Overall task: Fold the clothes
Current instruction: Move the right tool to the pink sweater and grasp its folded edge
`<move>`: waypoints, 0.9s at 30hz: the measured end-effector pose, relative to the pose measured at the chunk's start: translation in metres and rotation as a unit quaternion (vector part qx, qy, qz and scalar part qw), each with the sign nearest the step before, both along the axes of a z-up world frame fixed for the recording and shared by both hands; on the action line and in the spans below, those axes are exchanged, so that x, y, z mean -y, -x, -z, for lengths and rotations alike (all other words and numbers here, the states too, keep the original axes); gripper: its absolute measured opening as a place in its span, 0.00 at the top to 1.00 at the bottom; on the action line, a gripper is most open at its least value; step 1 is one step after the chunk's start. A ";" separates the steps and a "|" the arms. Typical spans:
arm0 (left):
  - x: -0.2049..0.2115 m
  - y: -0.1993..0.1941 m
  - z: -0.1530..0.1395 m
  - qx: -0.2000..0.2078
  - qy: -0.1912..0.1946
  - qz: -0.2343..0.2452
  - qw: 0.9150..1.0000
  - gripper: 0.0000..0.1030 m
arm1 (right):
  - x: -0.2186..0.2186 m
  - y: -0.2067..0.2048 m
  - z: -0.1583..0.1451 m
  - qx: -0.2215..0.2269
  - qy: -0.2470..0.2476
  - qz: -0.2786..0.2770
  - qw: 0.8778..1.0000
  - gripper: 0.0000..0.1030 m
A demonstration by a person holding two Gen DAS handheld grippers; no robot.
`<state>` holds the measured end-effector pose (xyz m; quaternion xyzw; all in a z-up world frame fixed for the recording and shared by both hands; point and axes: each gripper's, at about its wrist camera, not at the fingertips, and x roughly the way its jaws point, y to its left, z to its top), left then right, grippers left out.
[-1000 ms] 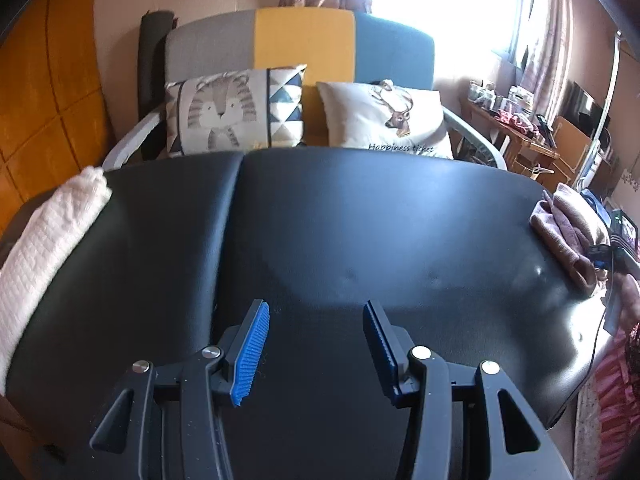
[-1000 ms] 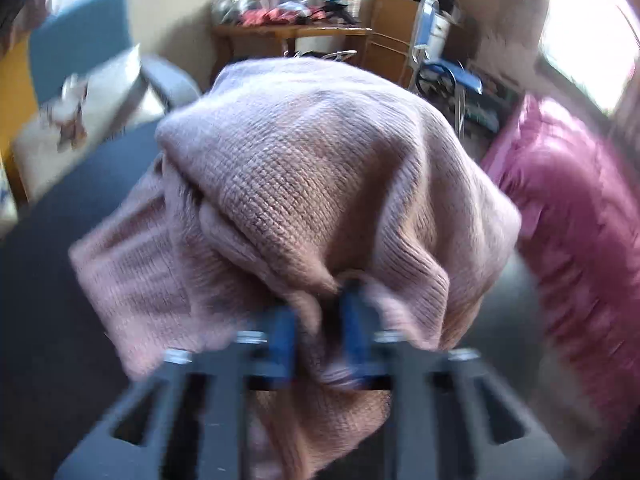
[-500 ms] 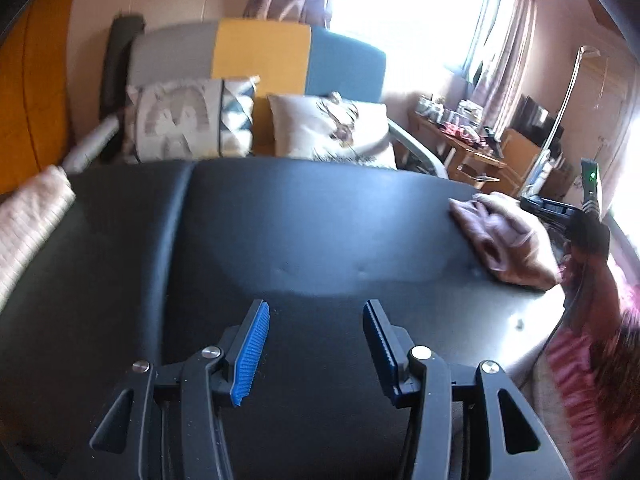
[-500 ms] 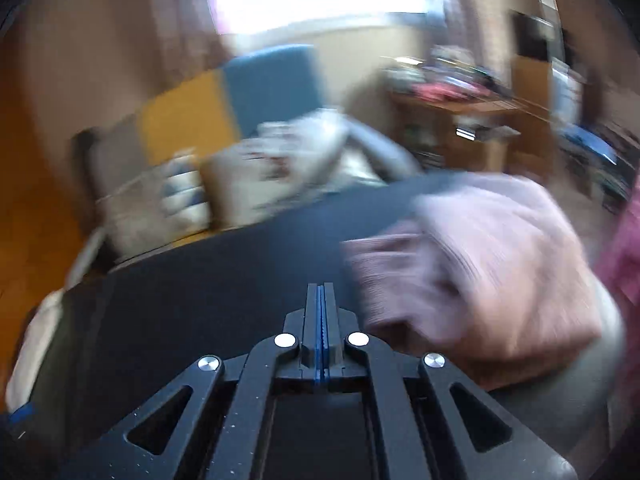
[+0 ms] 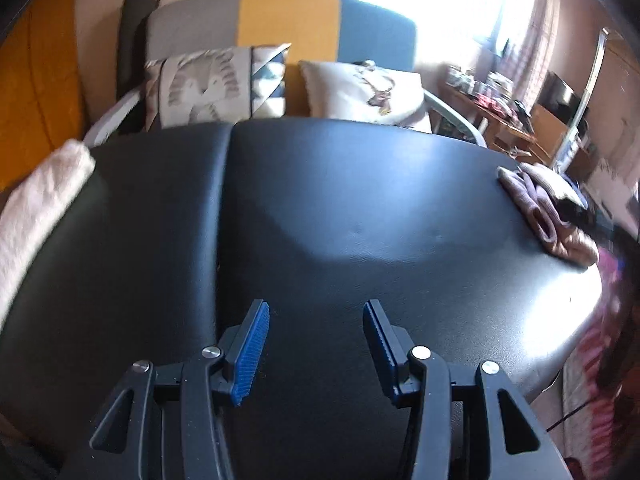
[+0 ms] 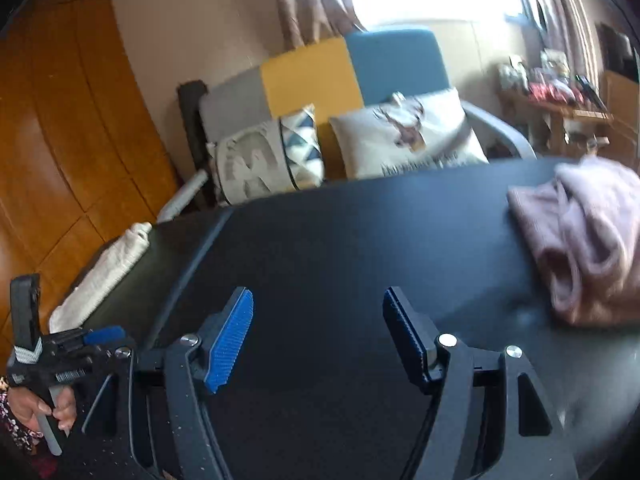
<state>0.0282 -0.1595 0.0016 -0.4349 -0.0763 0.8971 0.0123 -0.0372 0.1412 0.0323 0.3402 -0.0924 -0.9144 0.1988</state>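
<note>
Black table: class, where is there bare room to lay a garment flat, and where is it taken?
The black table is bare across its middle, between the white cloth at its left edge and the folded pink sweater at its right edge. Only those two edges are taken.

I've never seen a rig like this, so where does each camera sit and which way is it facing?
Left wrist: rides the left gripper, looking along open, empty fingers over the black table toward the sofa.
Right wrist: rides the right gripper, jaws opening and empty, same outlook; a hand shows lower left.
Shared: table, sofa, pink sweater, white cloth.
</note>
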 end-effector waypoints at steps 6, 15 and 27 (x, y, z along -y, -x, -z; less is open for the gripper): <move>-0.006 -0.006 -0.013 0.005 -0.024 0.018 1.000 0.52 | -0.028 -0.006 -0.007 0.013 0.004 0.010 1.000 0.31; -0.052 -0.054 -0.116 -0.093 -0.061 0.128 0.985 0.52 | -0.110 -0.052 -0.142 -0.117 0.091 0.066 0.987 0.21; -0.075 -0.069 -0.239 -0.273 0.035 0.083 0.958 0.50 | -0.205 0.018 -0.118 -0.026 -0.116 0.287 0.951 0.13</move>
